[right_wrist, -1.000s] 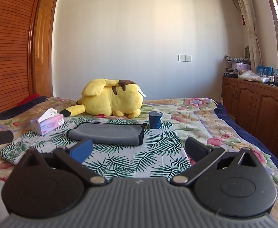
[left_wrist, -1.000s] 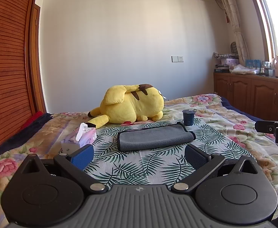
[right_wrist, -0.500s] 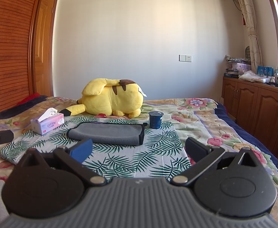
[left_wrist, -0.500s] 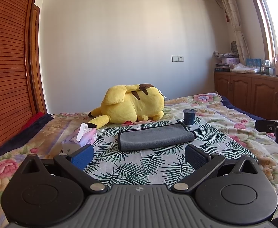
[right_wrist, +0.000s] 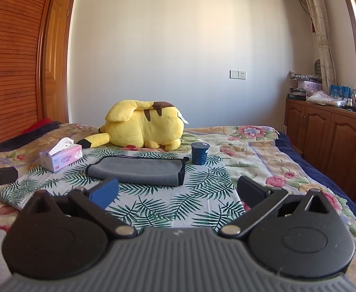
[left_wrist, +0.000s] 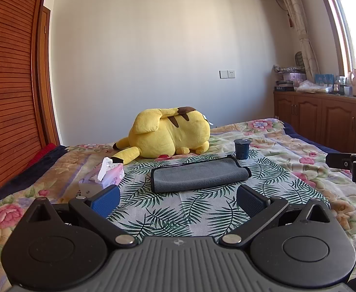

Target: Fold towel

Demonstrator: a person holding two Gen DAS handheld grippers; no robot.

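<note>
Towel (left_wrist: 199, 175) lies folded, long axis left-right; left claw (left_wrist: 178, 198) and right claw (right_wrist: 178, 191) gape empty.

The bed (left_wrist: 287, 146) (floral quilt) carries a leaf-print cloth (left_wrist: 178, 209), plush toy (left_wrist: 168, 133) and tissue box (left_wrist: 109, 176).

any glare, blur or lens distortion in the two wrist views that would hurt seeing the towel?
Left wrist view: window blown out at top right, wardrobe edge bowed by fisheye, grey towel sharp and evenly lit. Right wrist view: same barrel bowing at the edges, window glare milder, towel crisp, no motion blur.
</note>
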